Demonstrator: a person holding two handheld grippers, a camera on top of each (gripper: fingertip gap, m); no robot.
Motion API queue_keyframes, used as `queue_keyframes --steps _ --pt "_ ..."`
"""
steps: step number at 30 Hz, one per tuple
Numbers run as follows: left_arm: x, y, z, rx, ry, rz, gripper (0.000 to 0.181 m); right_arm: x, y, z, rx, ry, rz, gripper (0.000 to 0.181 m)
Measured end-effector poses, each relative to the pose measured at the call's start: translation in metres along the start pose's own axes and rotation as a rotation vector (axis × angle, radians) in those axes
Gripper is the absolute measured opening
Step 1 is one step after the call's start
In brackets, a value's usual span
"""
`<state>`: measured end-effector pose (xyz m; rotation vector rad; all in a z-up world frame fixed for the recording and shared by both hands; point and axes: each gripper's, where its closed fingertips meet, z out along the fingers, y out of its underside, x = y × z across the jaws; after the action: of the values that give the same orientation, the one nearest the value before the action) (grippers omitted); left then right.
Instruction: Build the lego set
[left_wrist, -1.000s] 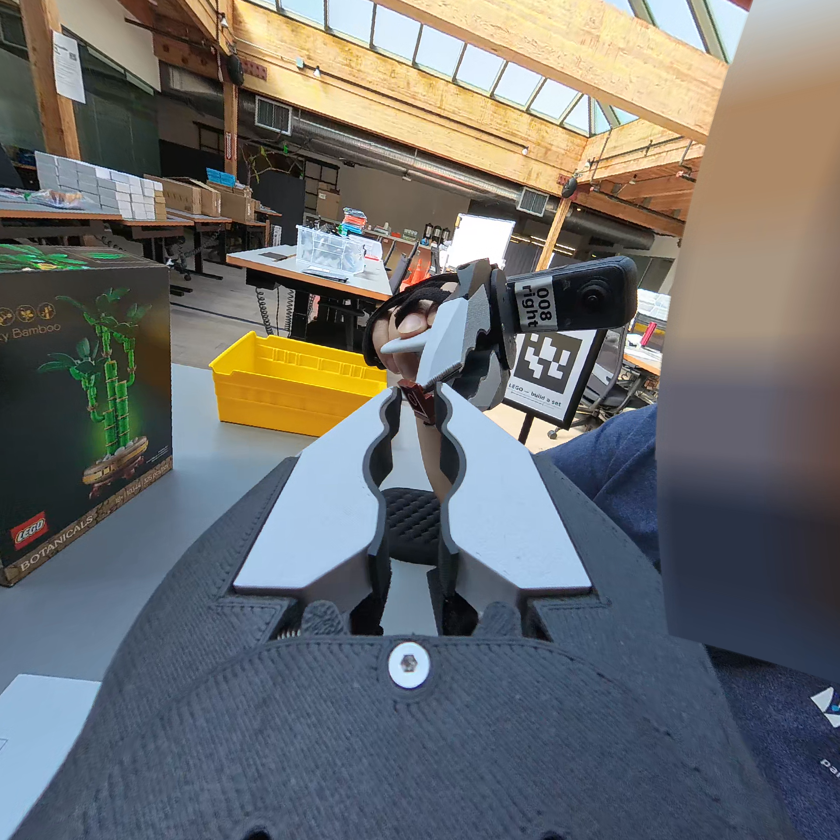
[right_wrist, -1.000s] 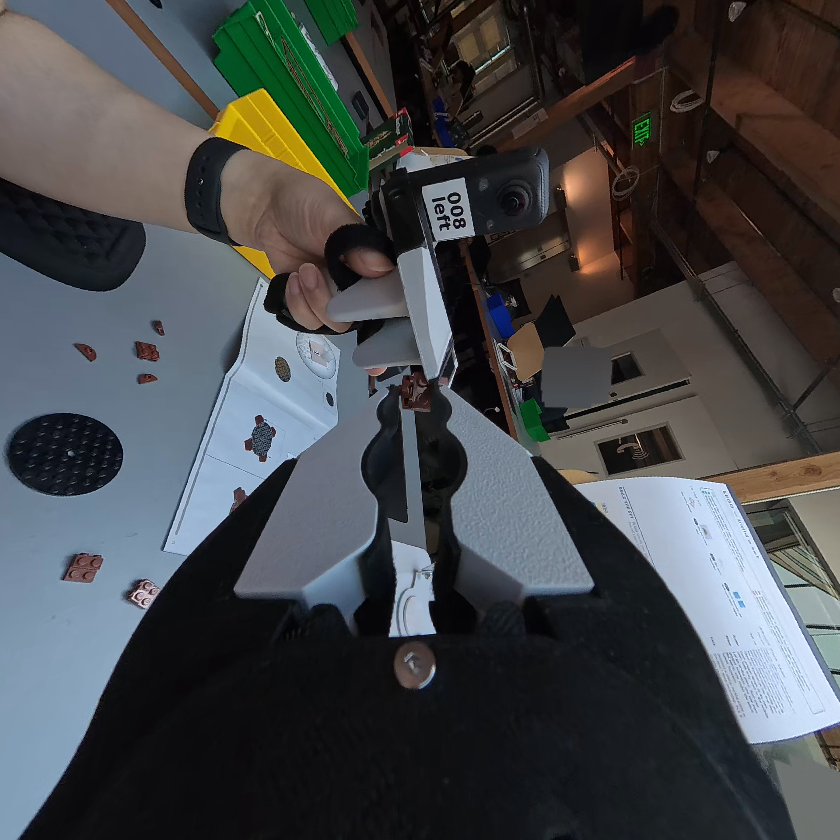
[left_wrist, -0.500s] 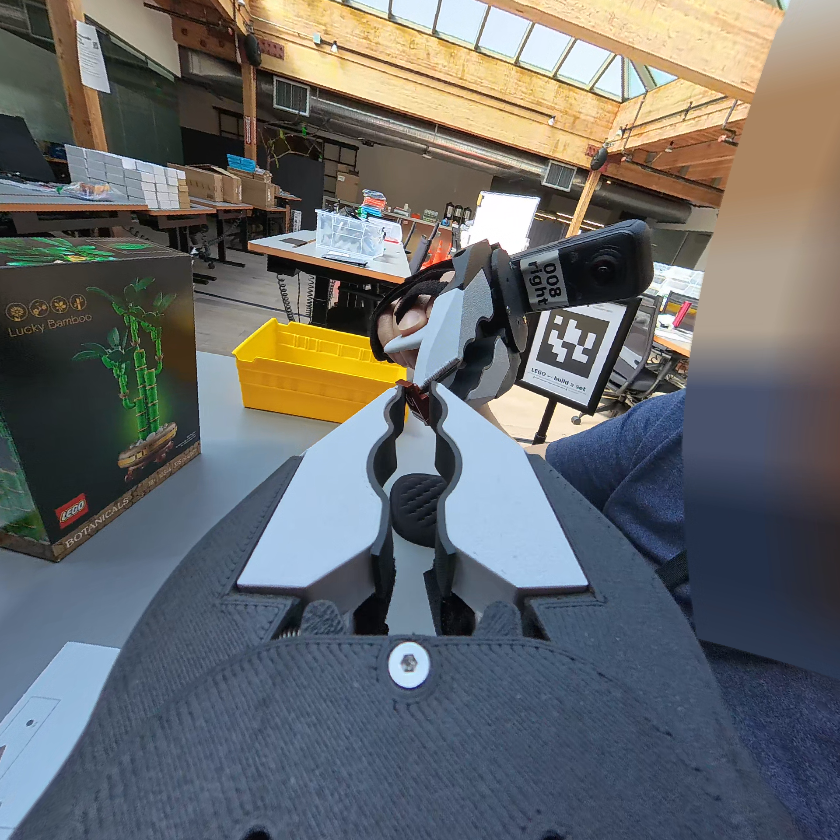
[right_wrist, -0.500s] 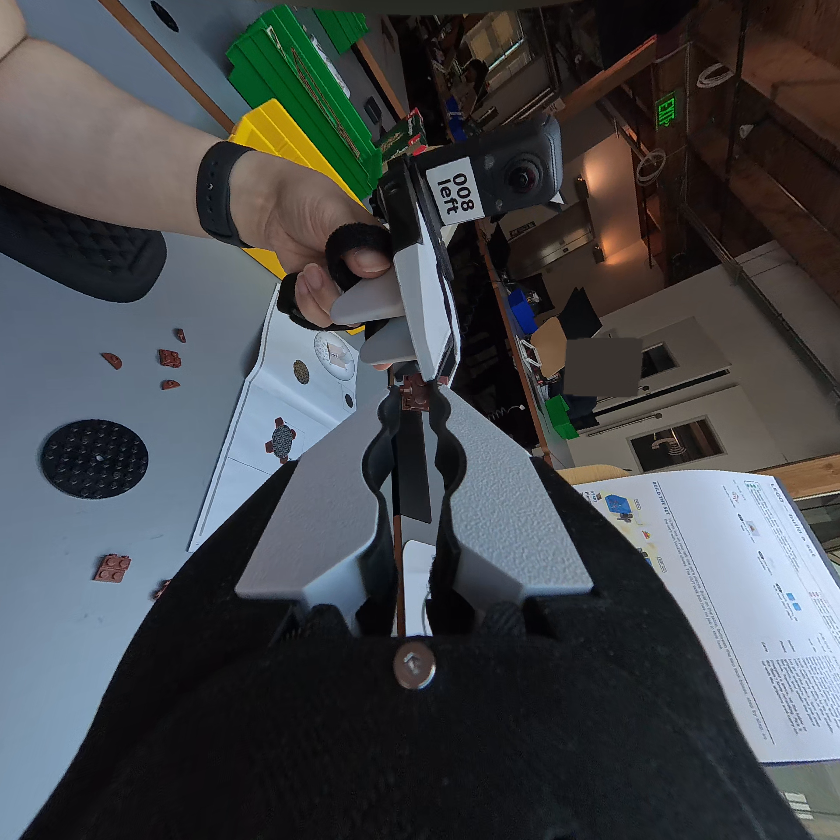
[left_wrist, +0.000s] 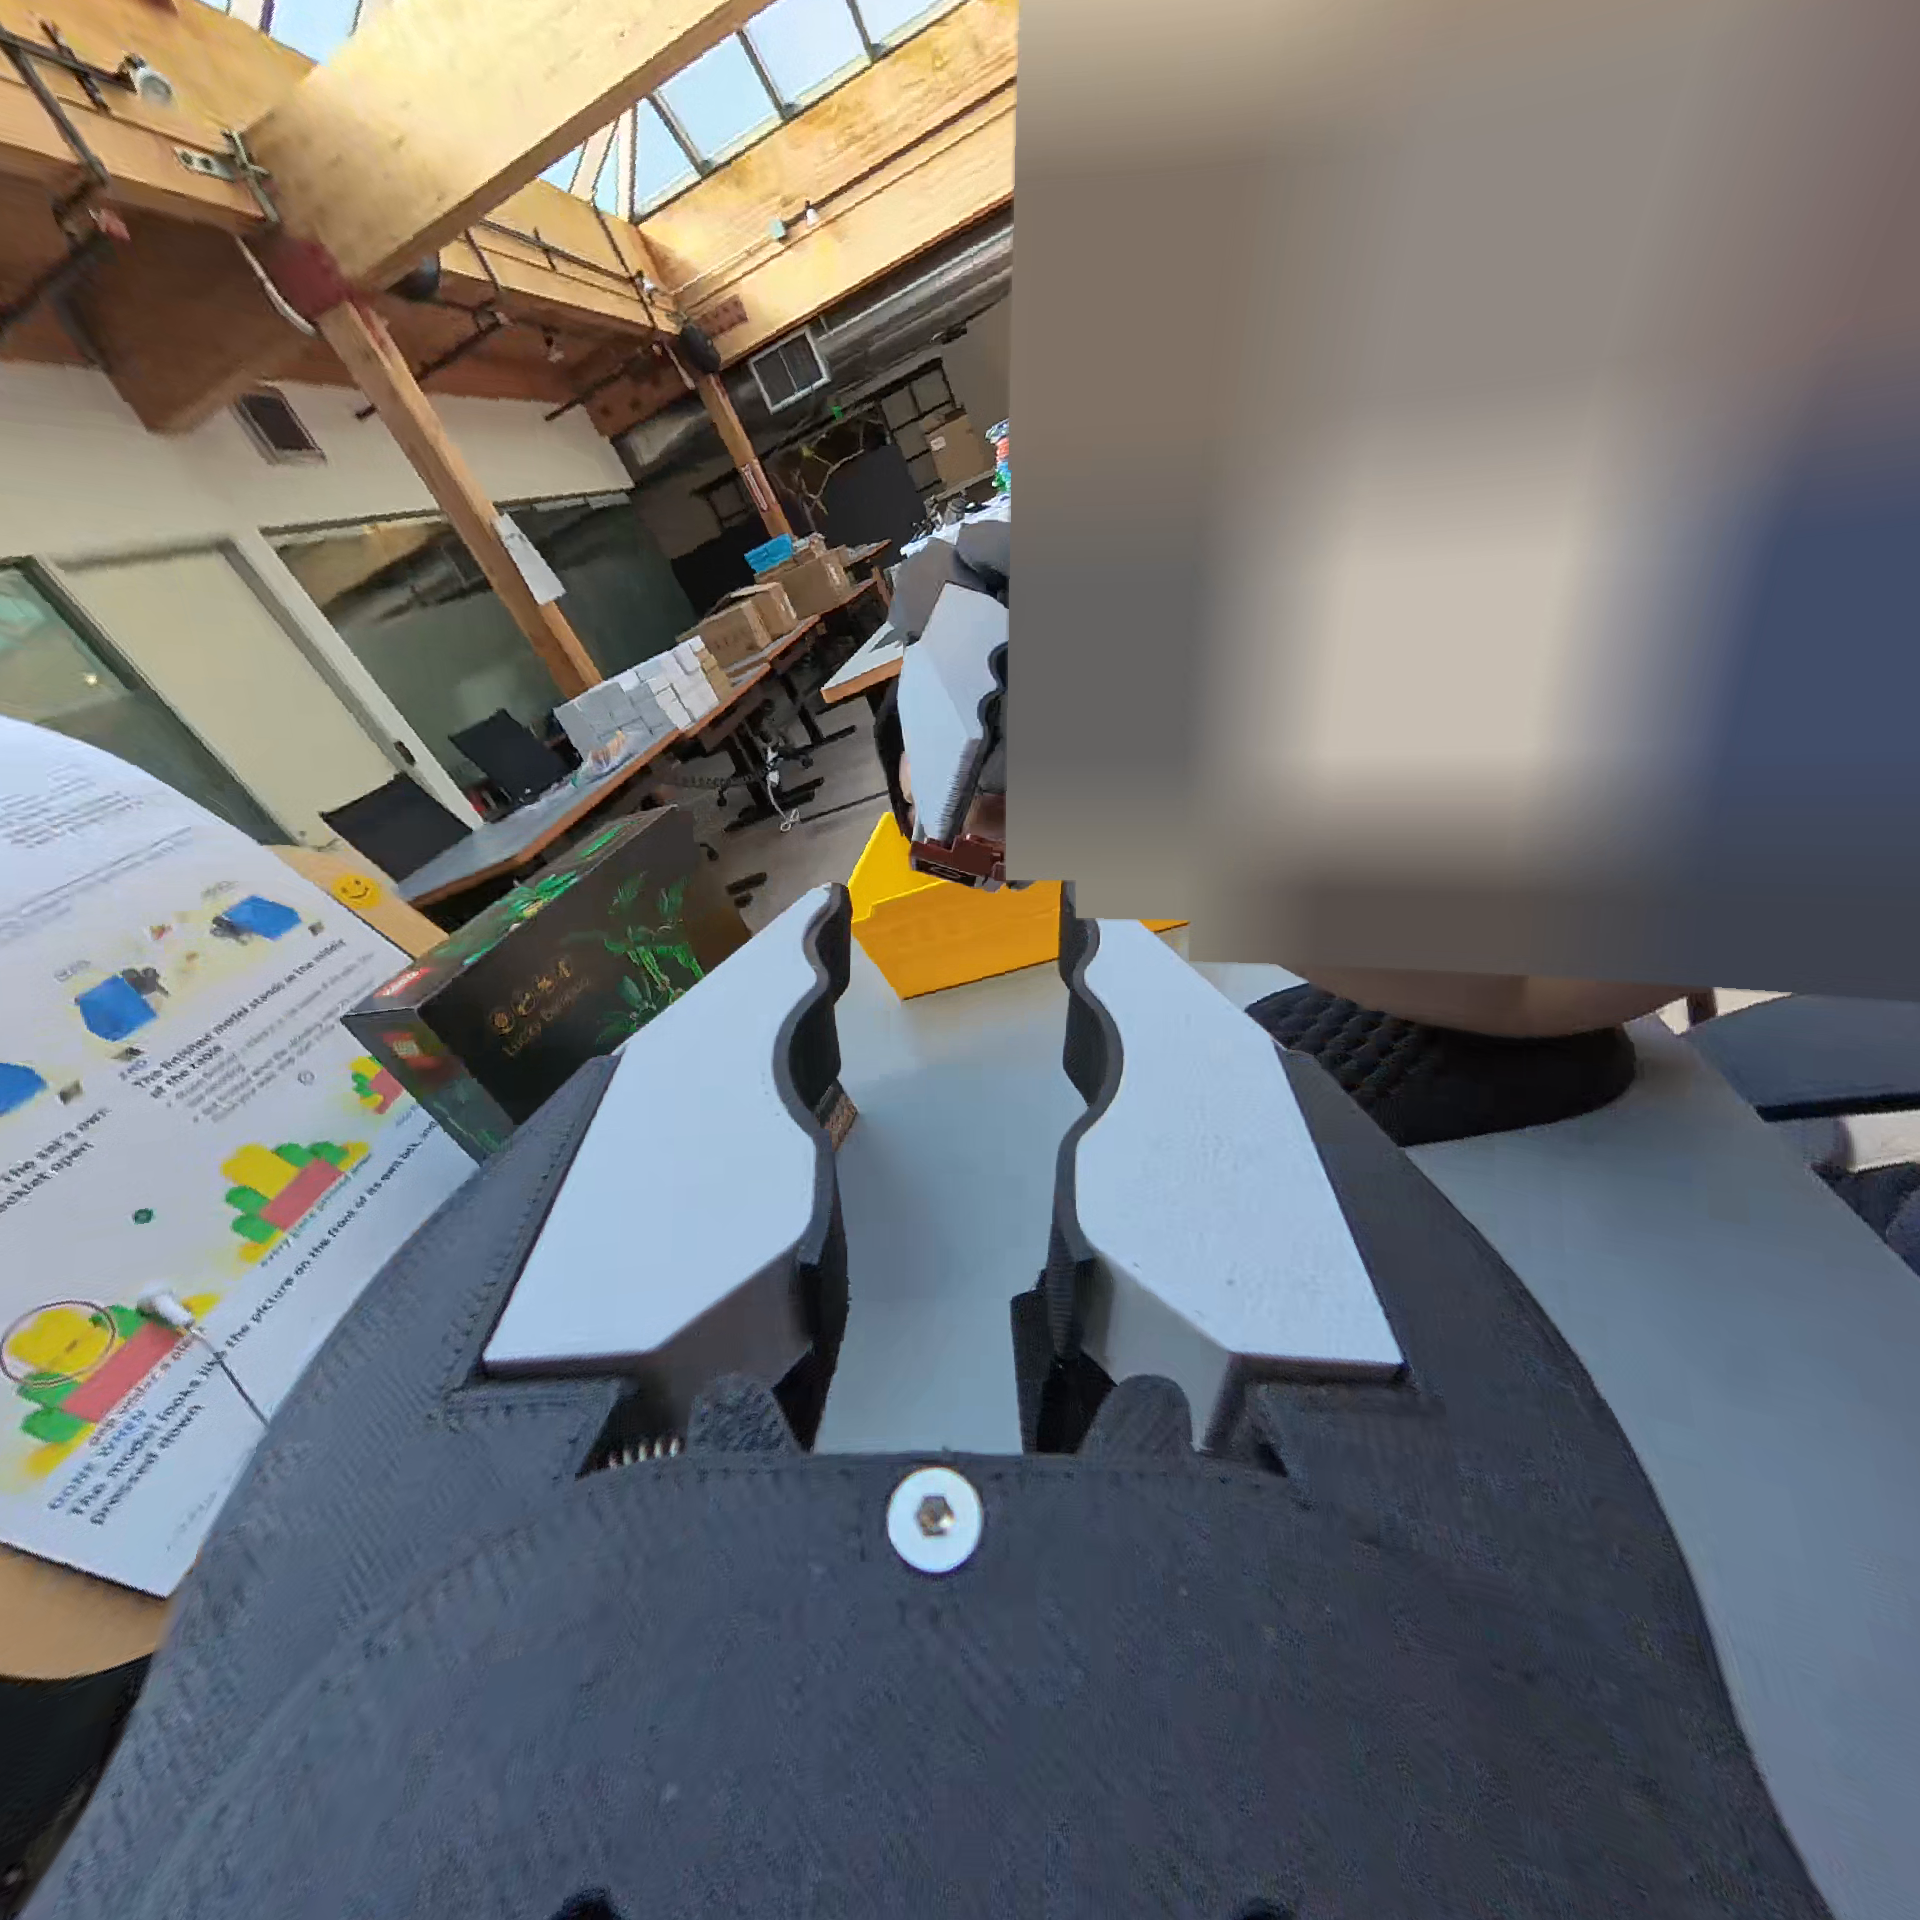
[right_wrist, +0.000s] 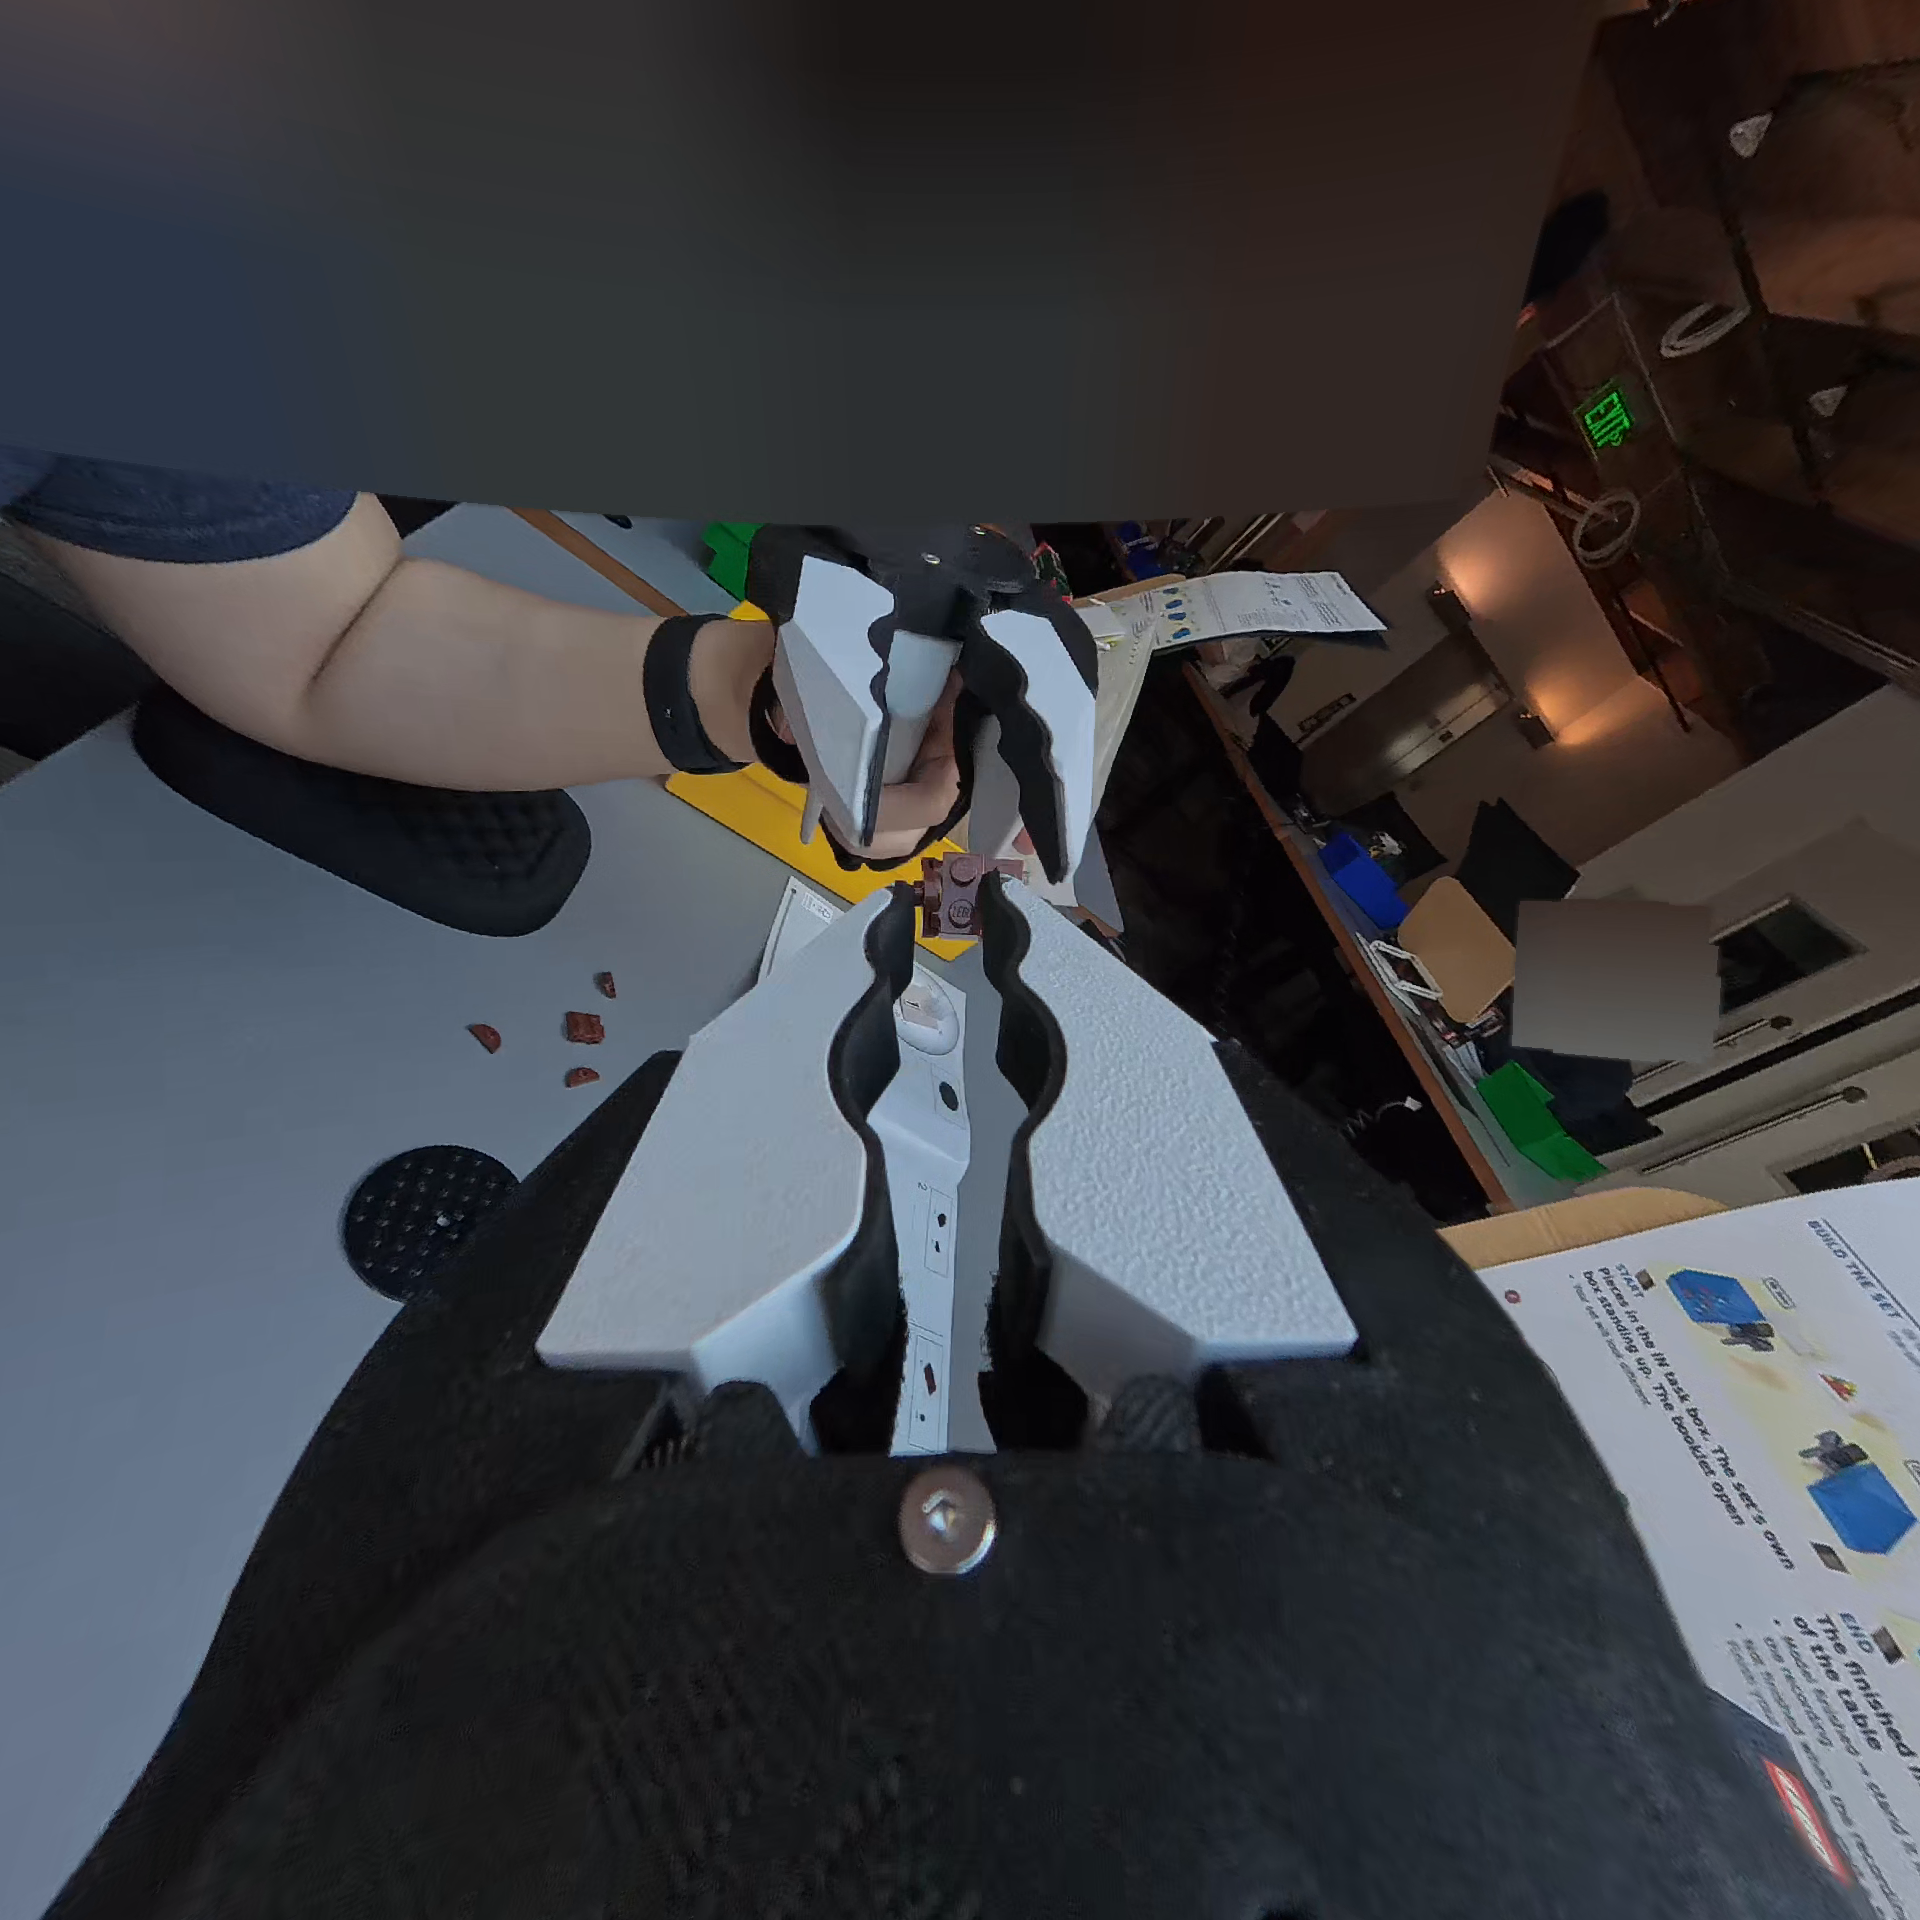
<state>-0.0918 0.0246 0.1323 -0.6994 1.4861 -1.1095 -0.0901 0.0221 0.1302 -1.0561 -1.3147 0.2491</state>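
My right gripper (right_wrist: 948, 900) is shut on a small reddish-brown lego assembly (right_wrist: 956, 896), held in the air above the table. My left gripper (left_wrist: 951, 916) is open and empty, its fingers wide apart. In the left wrist view the right gripper (left_wrist: 948, 821) shows just ahead with the brown assembly (left_wrist: 956, 858) at its tips, partly hidden by a blurred patch. In the right wrist view the left gripper (right_wrist: 961, 831) faces mine, a little beyond the assembly and not touching it. A black round plate (right_wrist: 431, 1221) and loose brown pieces (right_wrist: 582, 1029) lie on the grey table (right_wrist: 208, 1039).
A yellow bin (left_wrist: 966, 940) and a dark lego box (left_wrist: 561, 997) stand at the back. The white building booklet (right_wrist: 935, 1195) lies under the right gripper. A black arm pad (right_wrist: 384, 821) lies under the person's forearm. A printed sheet (left_wrist: 156, 1143) stands at the left. My two grippers' fingertips are within a few centimetres of each other. From either gripper's tips it is about 25 centimeters to the black round plate (right_wrist: 431, 1221).
My left gripper has opened, let go of the brown assembly and swung away to the left. My right gripper still holds the assembly.
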Motion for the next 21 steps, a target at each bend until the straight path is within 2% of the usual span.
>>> queue_keyframes --steps 3,7,12,21 --pt "0.000 0.011 0.005 -0.098 -0.062 0.116 0.037 -0.005 0.000 0.002 0.009 -0.031 0.009 0.013" --pt "0.010 0.004 0.006 -0.067 -0.029 0.160 0.025 -0.009 0.003 0.004 -0.020 -0.049 0.000 0.013" --pt "0.014 0.013 0.007 -0.130 -0.021 0.213 0.020 -0.015 0.003 0.005 -0.014 -0.079 0.002 0.013" --pt "0.020 0.013 0.008 -0.120 -0.002 0.251 0.019 -0.020 0.002 0.003 -0.021 -0.113 0.011 0.013"
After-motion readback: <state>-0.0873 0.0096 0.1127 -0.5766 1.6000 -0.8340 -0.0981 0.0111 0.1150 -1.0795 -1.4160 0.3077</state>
